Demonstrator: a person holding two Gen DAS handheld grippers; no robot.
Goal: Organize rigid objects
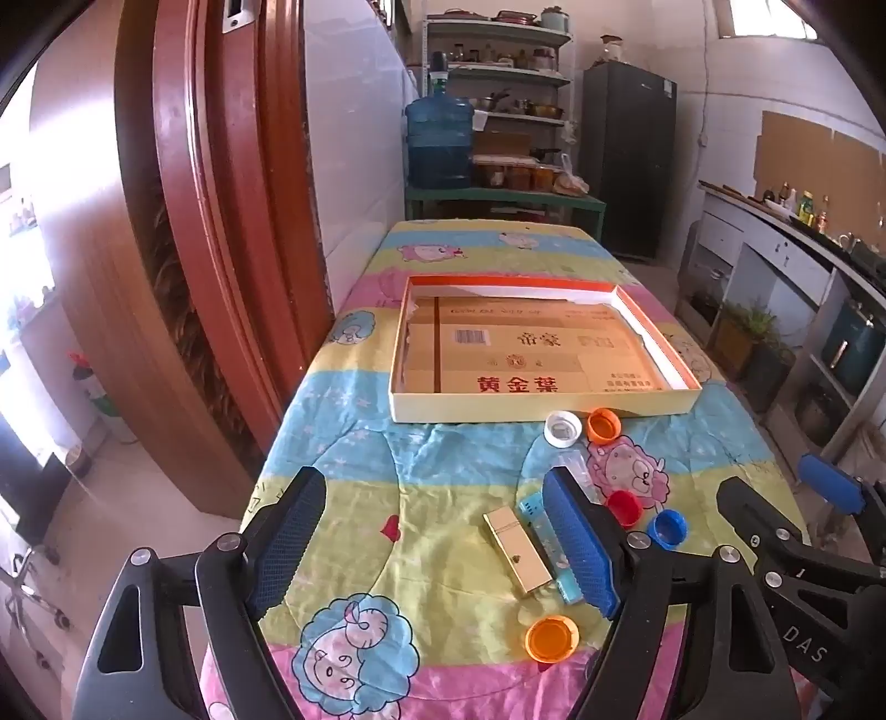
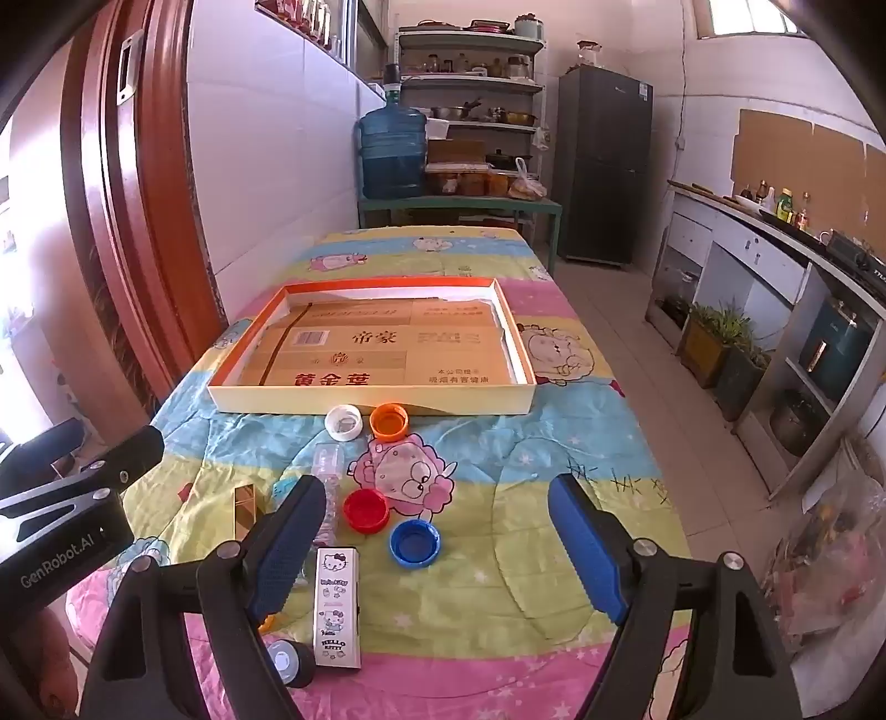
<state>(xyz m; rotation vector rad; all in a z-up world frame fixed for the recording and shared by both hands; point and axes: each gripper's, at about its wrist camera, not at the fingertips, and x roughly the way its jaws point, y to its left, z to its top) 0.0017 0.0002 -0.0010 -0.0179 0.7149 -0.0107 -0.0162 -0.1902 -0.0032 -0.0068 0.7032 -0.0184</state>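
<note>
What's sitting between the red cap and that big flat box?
In the right wrist view, between the red cap and the box lie an orange cap and a white cap, both close to the box's near wall.

Daylight fills both my views. A window point(image 2: 742, 16) high on the right is blown out to white, and the left edge of my left view glares just as hard. The surface point(image 1: 443, 498) is evenly lit, colours strong, shadows faint and soft under the caps. The wall point(image 2: 266, 138) shows a pale sheen. Fisheye bends the door frame point(image 1: 221, 221) into a curve, and black vignette eats the corners. My jaws look sharp up close; the far shelves point(image 2: 470, 83) go soft and hazy.
</note>
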